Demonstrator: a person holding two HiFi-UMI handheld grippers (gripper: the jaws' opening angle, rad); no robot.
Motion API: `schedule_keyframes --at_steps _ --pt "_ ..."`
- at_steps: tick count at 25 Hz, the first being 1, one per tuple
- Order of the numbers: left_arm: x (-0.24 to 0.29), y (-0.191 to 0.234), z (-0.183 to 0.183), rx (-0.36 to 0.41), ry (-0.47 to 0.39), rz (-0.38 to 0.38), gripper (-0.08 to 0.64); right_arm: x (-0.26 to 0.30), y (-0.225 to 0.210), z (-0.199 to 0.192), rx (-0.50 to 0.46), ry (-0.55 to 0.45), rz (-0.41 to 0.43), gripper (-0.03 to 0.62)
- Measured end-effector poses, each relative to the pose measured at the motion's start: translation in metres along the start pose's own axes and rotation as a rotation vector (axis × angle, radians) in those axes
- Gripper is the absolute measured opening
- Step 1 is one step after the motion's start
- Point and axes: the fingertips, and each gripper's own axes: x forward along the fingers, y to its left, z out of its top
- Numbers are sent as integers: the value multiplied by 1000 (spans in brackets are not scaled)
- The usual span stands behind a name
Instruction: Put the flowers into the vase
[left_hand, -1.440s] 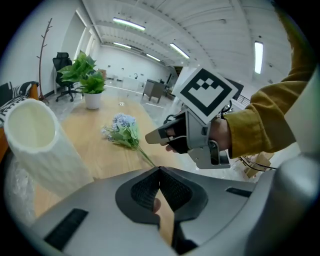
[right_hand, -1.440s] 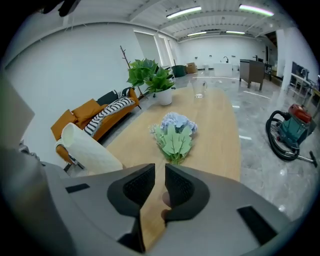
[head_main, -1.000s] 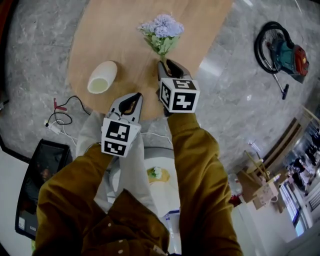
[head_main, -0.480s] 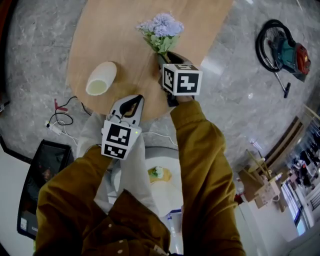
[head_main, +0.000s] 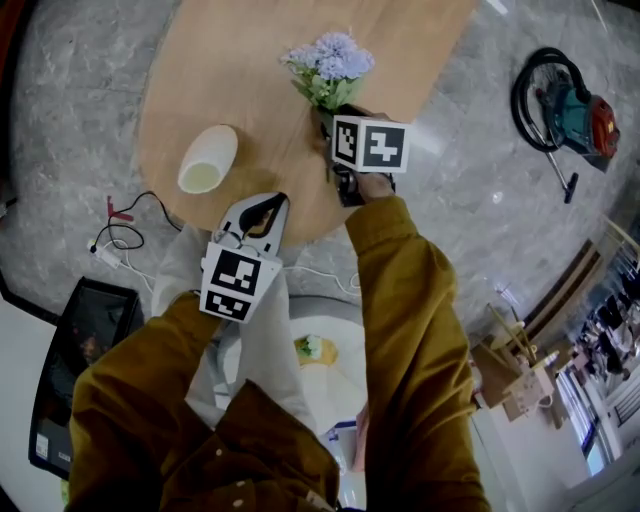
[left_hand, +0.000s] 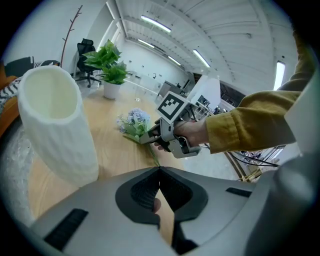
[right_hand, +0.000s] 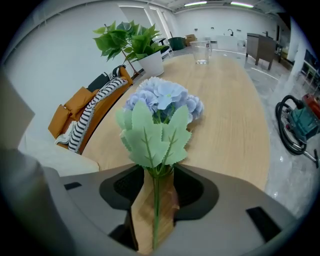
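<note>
A bunch of pale blue flowers (head_main: 330, 68) with green leaves lies on the wooden table (head_main: 230, 60), its head pointing away from me. My right gripper (head_main: 330, 122) points steeply down over the stem. In the right gripper view the stem (right_hand: 156, 200) runs through the gap of the right gripper (right_hand: 156, 172); its jaws have just been opening and the pads stand clear of it. A white ribbed vase (head_main: 207, 158) stands upright at the left. My left gripper (head_main: 265, 205) hovers at the table's near edge, shut and empty, its tips meeting in the left gripper view (left_hand: 160, 169).
A potted plant (right_hand: 137, 45) and a glass (right_hand: 201, 52) stand at the table's far end. An orange sofa with a striped cushion (right_hand: 85, 115) lies left of the table. On the floor lie a vacuum cleaner (head_main: 560, 100), cables (head_main: 125, 235) and a black case (head_main: 80, 350).
My right gripper has tipped forward and sunk toward the flower stem, and its jaws have spread. The left gripper and the vase have kept still.
</note>
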Motion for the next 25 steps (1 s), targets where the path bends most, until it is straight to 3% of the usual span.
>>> schedule_keyframes --at_steps 11,25 --pt "-6 1 -6 8 -1 -3 2 8 3 -2 -11 49 -17 77" --pt "-30 -3 -14 4 -48 44 2 -17 16 -5 18 -82 -7 58"
